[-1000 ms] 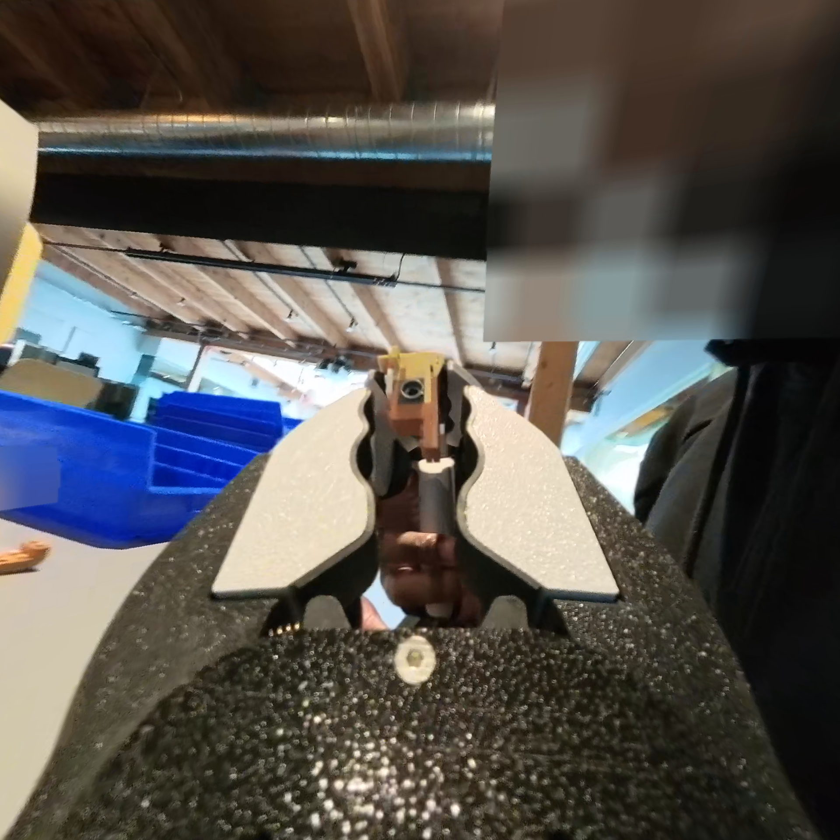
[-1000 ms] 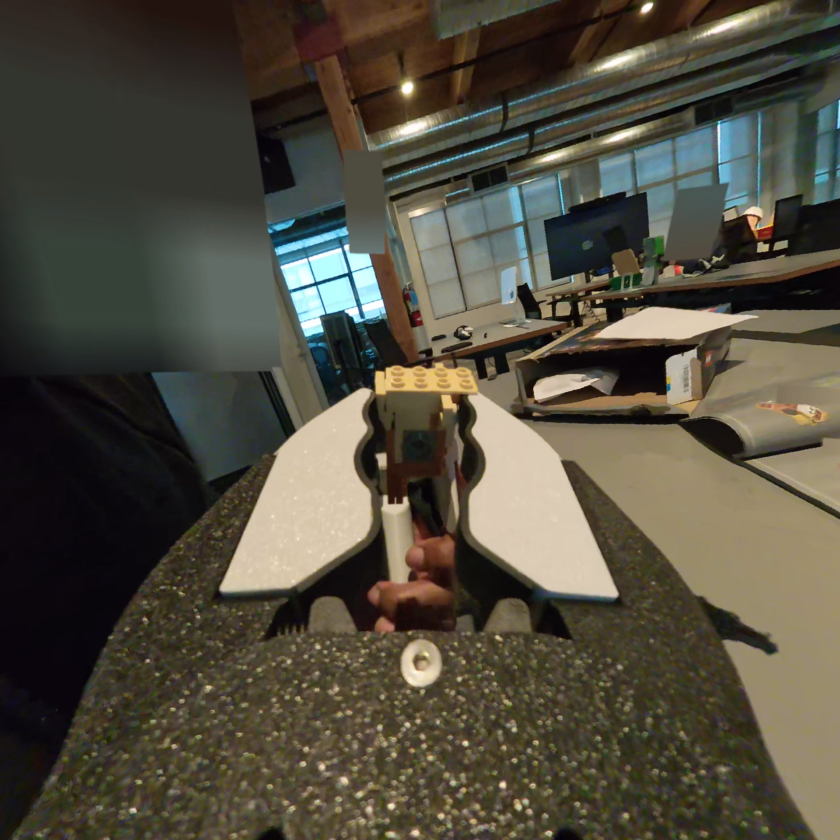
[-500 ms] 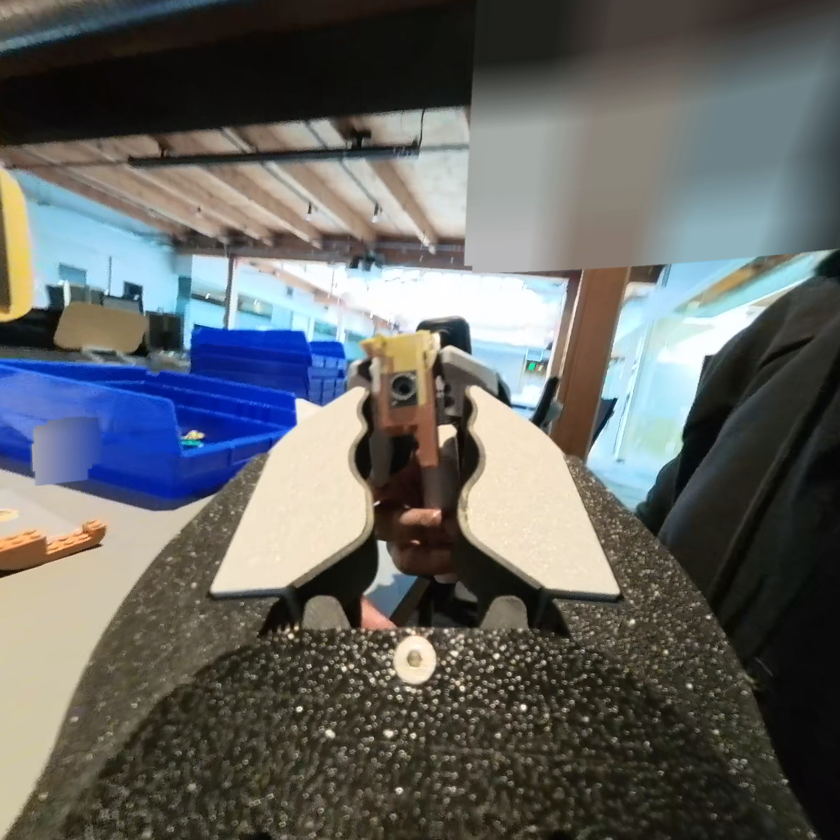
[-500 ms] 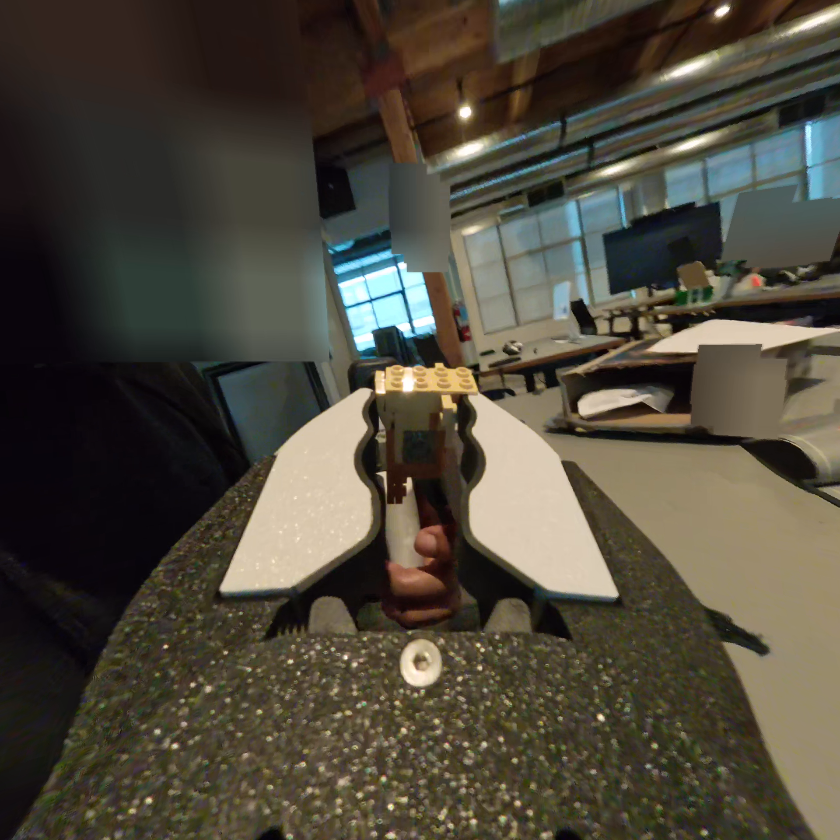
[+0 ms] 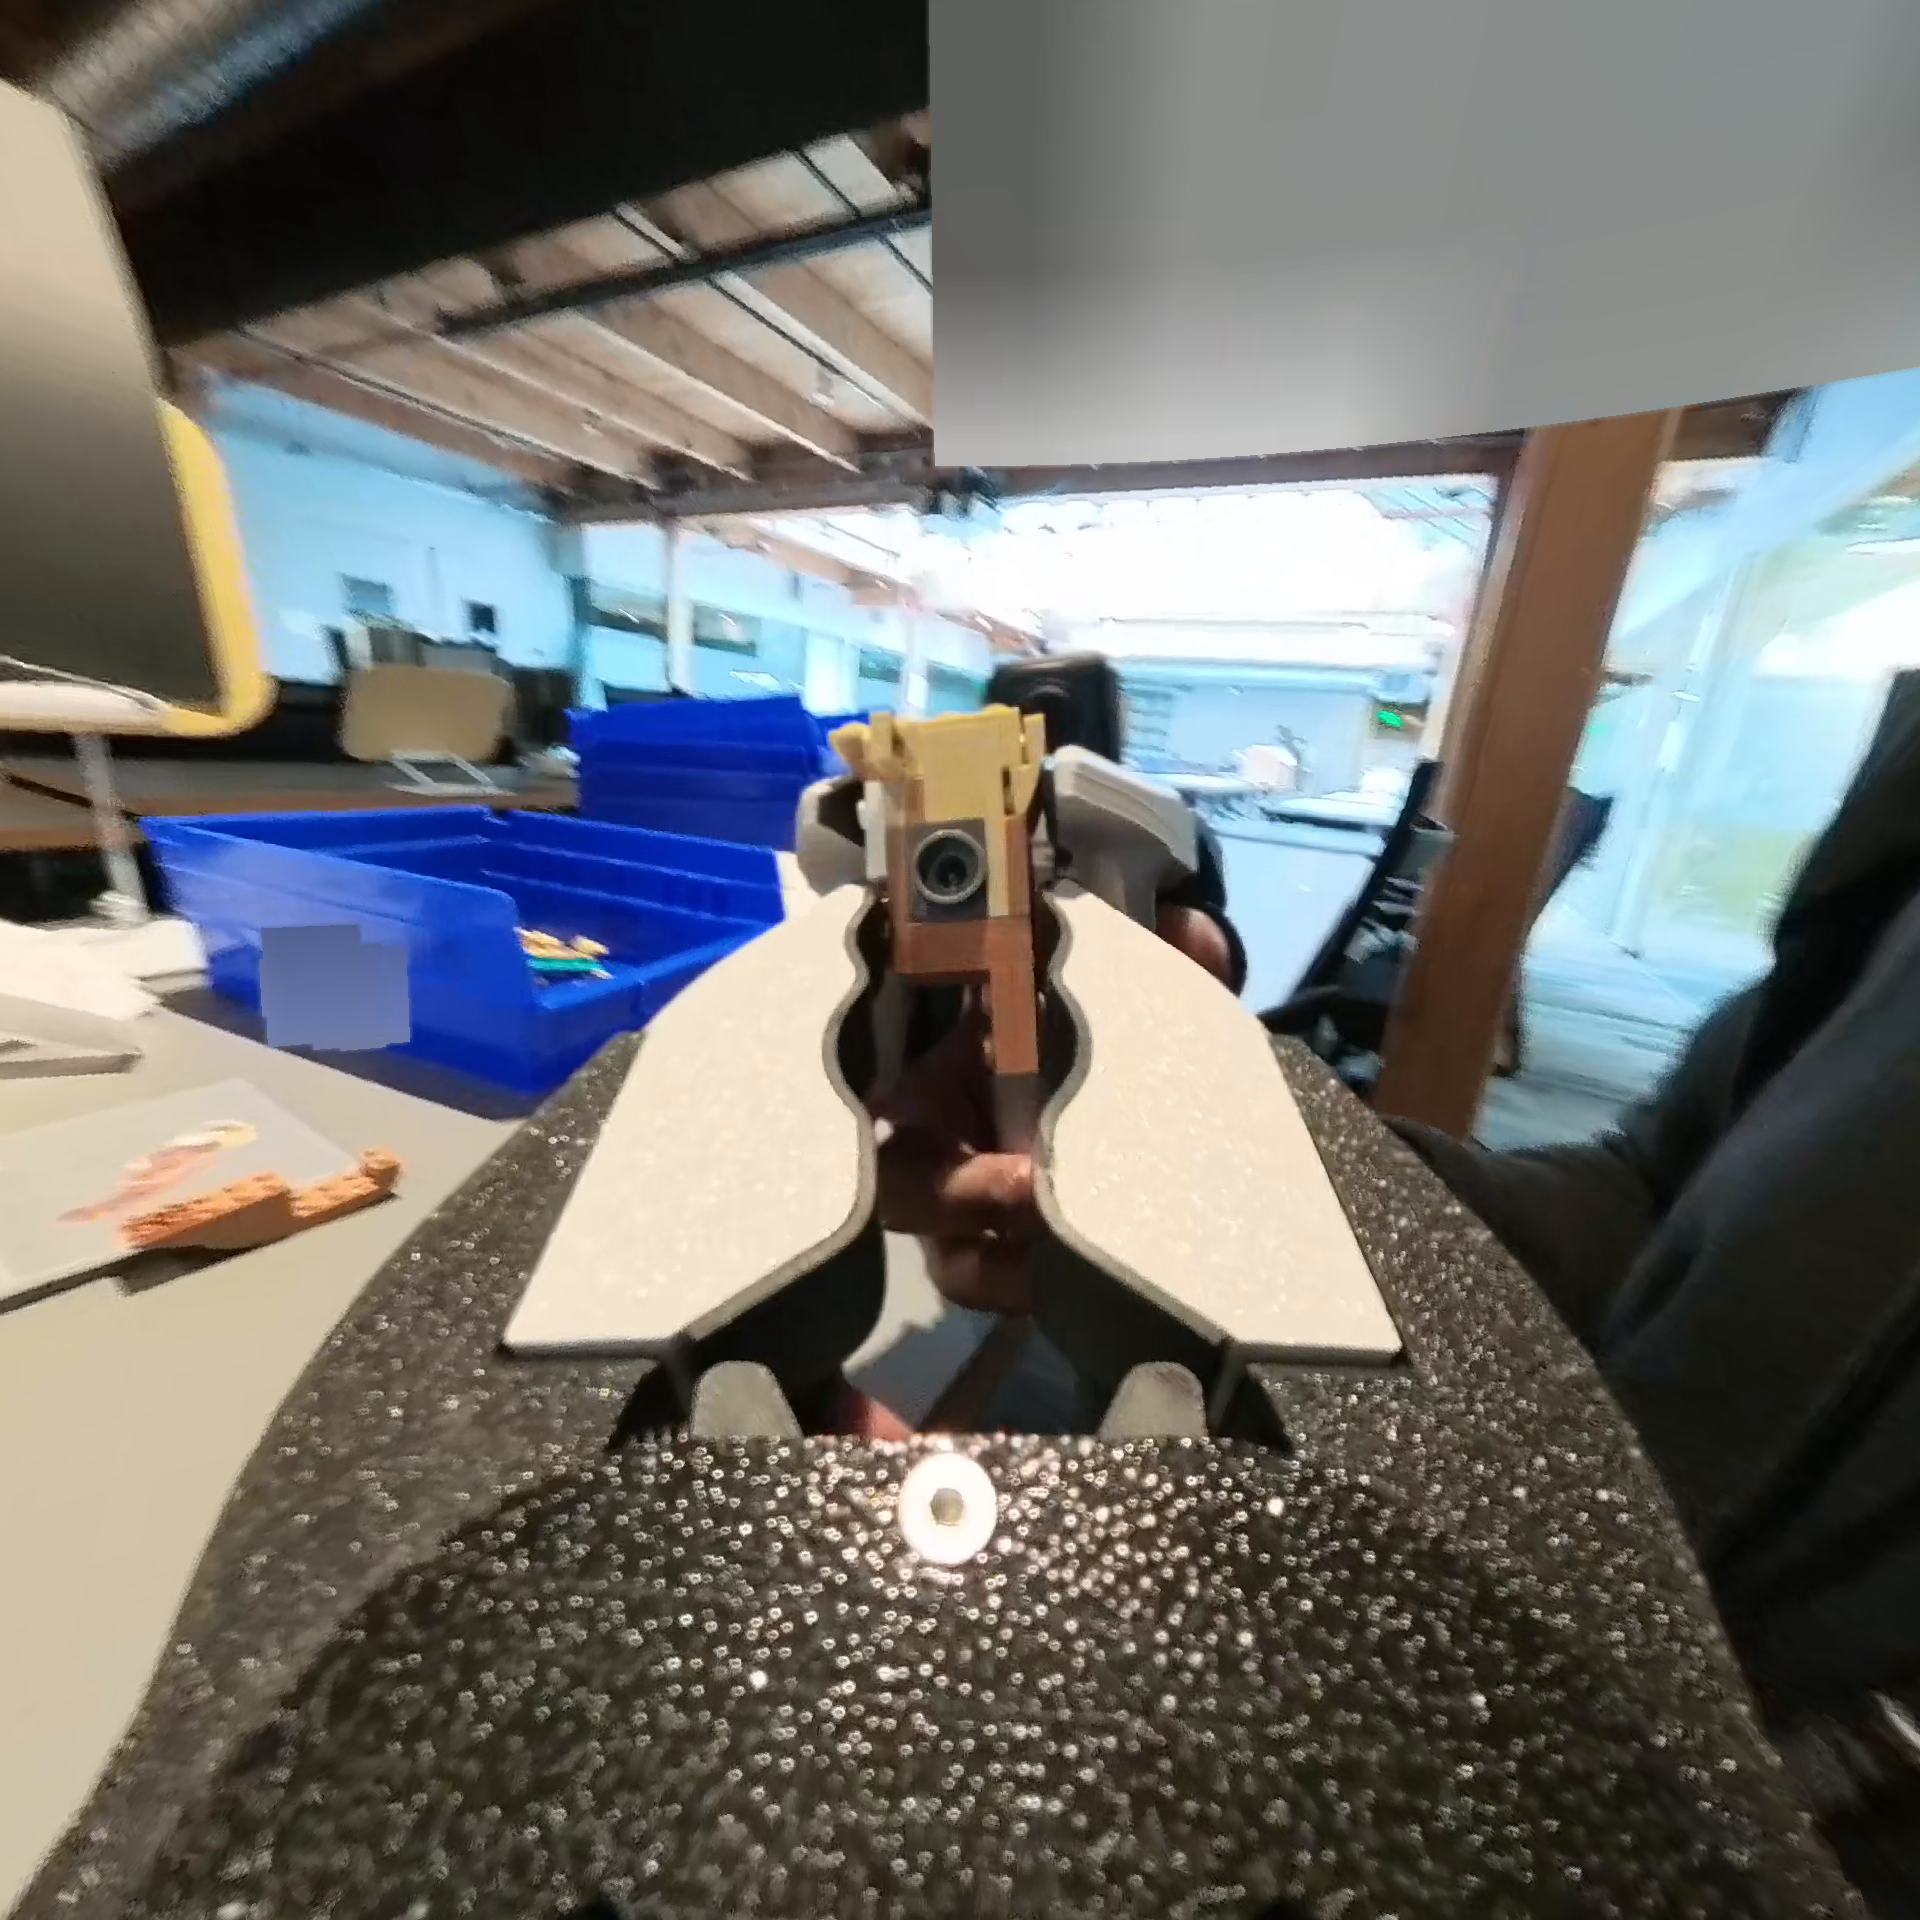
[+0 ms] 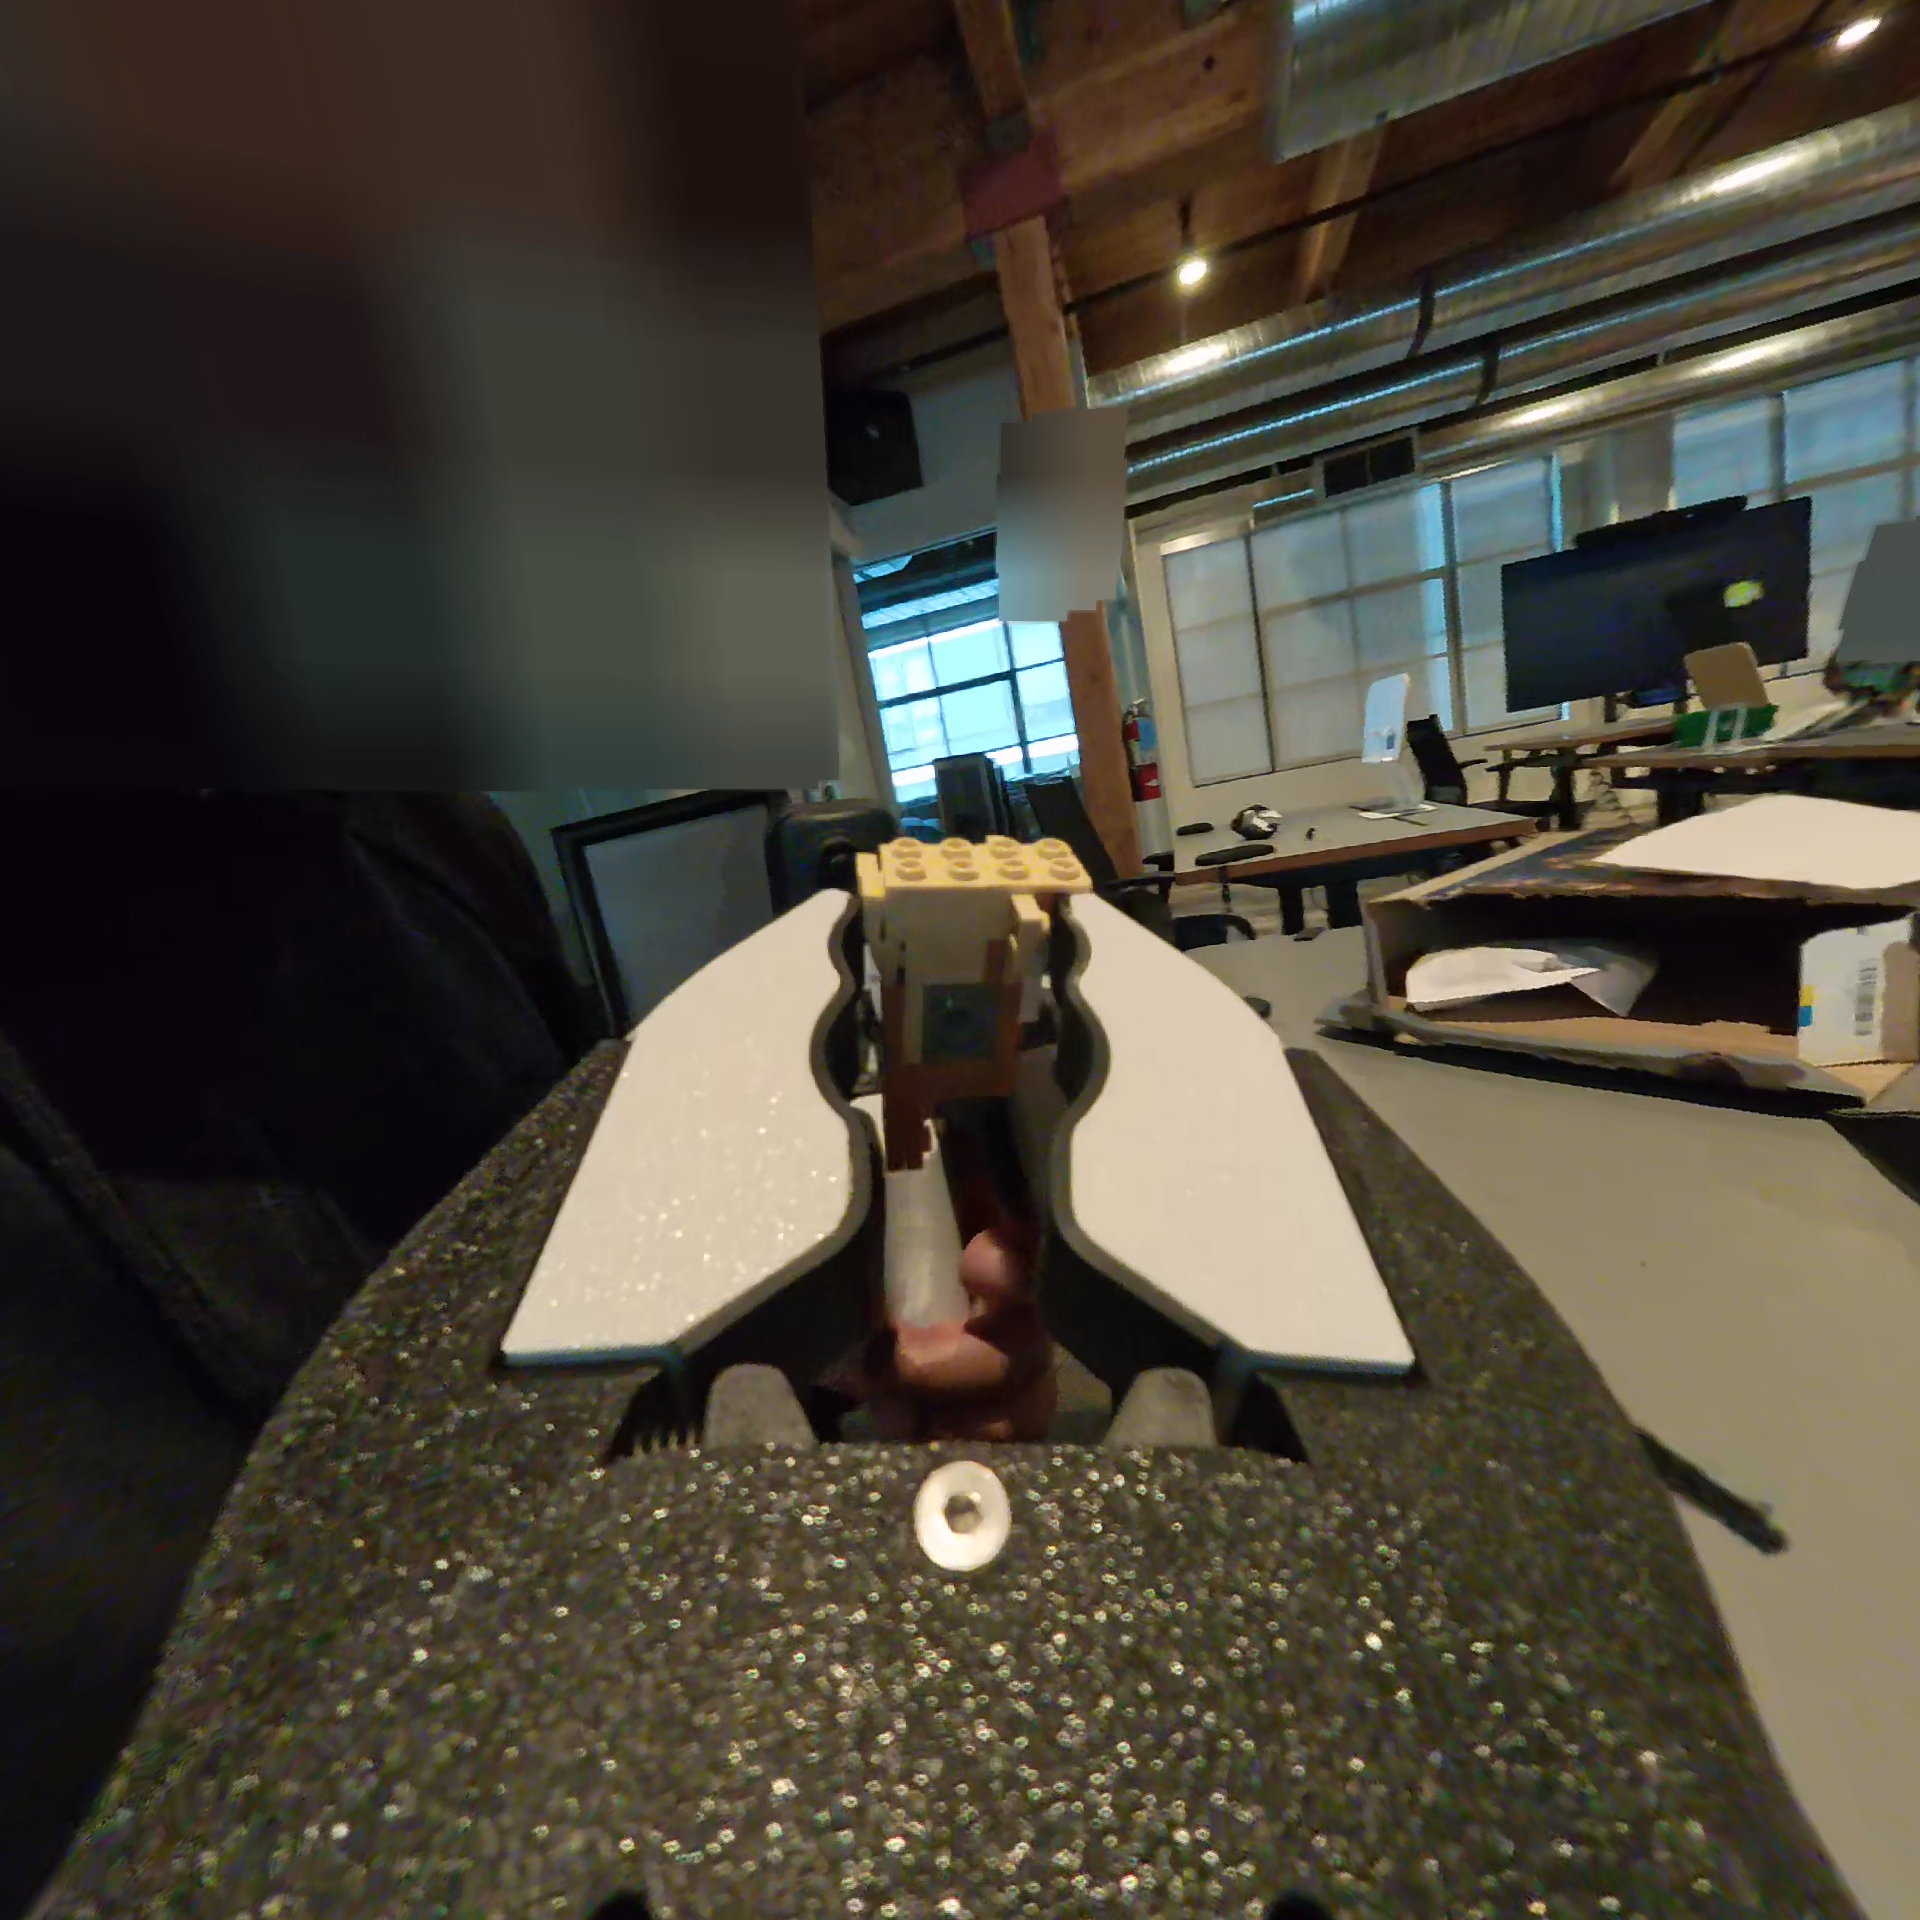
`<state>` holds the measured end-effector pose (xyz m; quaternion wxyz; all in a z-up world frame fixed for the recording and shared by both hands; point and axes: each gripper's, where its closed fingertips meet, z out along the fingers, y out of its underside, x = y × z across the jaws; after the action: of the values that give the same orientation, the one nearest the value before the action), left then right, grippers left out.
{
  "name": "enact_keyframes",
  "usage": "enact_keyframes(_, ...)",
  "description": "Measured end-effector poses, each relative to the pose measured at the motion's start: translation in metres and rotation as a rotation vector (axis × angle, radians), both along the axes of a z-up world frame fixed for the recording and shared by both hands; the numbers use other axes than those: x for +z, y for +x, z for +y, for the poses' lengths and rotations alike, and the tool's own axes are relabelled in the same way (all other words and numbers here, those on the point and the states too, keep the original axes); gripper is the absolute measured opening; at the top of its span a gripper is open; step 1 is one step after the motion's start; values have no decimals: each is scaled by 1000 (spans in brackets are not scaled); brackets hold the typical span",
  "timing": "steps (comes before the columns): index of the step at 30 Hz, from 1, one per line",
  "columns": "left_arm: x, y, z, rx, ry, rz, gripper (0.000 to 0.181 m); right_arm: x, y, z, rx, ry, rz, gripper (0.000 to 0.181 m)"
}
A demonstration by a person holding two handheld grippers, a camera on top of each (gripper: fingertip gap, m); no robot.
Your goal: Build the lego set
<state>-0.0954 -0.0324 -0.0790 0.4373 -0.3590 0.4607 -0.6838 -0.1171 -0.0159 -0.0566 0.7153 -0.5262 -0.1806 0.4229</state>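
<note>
A small lego assembly (image 5: 961,831), with a tan plate on top, a brown body and a grey round-holed piece, is held in the air between both grippers. My left gripper (image 5: 956,914) is shut on it from one side. My right gripper (image 6: 961,977) is shut on the same assembly (image 6: 966,935) from the opposite side, and its grey fingers (image 5: 1122,821) show just behind the assembly in the left wrist view. A white lego part (image 6: 920,1247) hangs below the brown body. A hand (image 5: 966,1195) shows under the assembly, between the fingers.
Blue bins (image 5: 447,904) stand at the back left of the grey table, one holding several loose pieces. An orange-brown lego piece (image 5: 260,1210) lies on an instruction sheet (image 5: 156,1153). A cardboard box (image 6: 1621,966) sits at the right. A person in a dark jacket (image 5: 1714,1247) is close by. Less than 4 cm separates the two grippers' tips.
Both grippers have tilted down together from facing the ceiling to roughly level, so the table and bins have come into view. The lego assembly stays gripped between them.
</note>
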Motion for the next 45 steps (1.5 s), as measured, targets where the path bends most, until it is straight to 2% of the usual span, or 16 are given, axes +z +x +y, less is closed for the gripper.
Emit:
enact_keyframes(5,5,-1,7,98,-4,-55,26,3,0,5,-99,-38,-45,35)
enact_keyframes(13,8,-3,-3,84,40,-72,27,5,-6,-3,-126,-55,-116,36)
enact_keyframes(19,10,-8,-5,32,4,-111,26,6,-9,-5,-135,-52,-106,34)
enact_keyframes(36,10,-14,-9,36,-1,-179,26,3,-14,-7,-135,-46,-160,33)
enact_keyframes(40,10,-14,-9,-5,-22,-180,26,3,-15,-9,-106,-48,-133,34)
enact_keyframes(45,7,-16,-8,-161,-145,-151,26,-2,-13,-8,-47,-124,-101,34)
